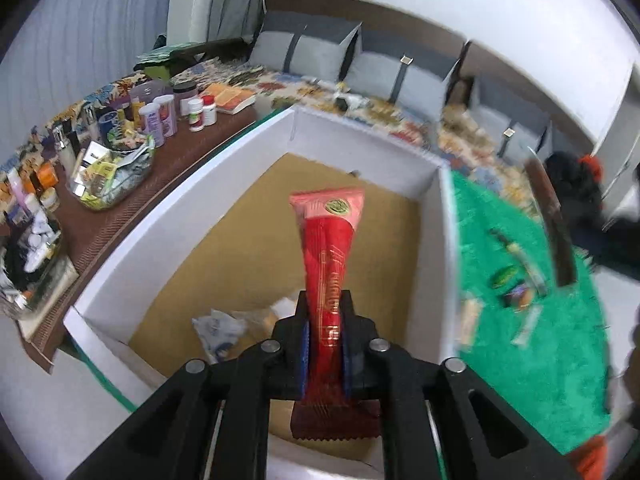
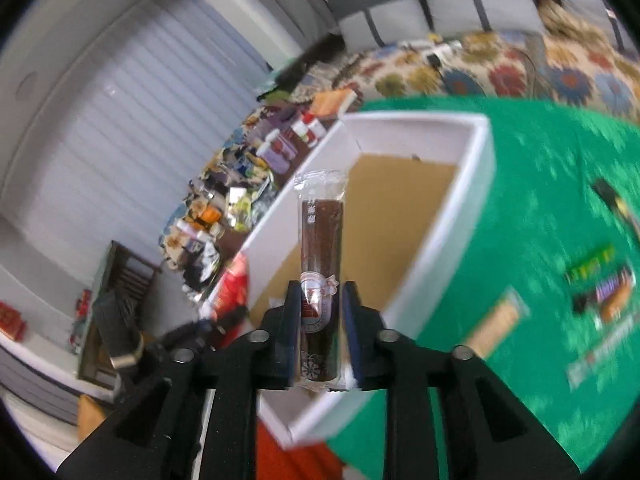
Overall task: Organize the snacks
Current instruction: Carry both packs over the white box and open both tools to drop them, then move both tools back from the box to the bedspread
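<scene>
The left gripper [image 1: 325, 322] points forward and down, over the white box [image 1: 168, 216]. Its two fingers squeeze a long red snack pack [image 1: 326, 248] near its low end. The pack sticks straight out past the fingertips, and its pink top end hangs over the brown floor of the box. The zigzag bottom edge of the pack pokes out behind the fingers, close to the camera. Down in the box, just left of the fingers, lies a crinkly pale wrapper [image 1: 218, 330].

To the right of this gripper, past the box wall, a green fuzzy mat [image 1: 532, 360] holds a few small snacks [image 1: 516, 288], too blurry to name. To the left, a brown shelf [image 1: 120, 220] is full of bottles and jars.

The right gripper [image 2: 321, 300] also tips forward and down, by the near corner of the same white box [image 2: 472, 200]. A dark brown snack bar [image 2: 322, 240] in a clear wrapper stands between its fingers and reaches out ahead of them. The fingers sit close on both sides of the bar. The picture is blurry, so I cannot tell if they press on it or just stand beside it.

To the right of this gripper, more snacks [image 2: 600, 284] lie on the green mat [image 2: 520, 200]. To its left, low down, the red pack [image 2: 234, 284] shows at the box's edge.
</scene>
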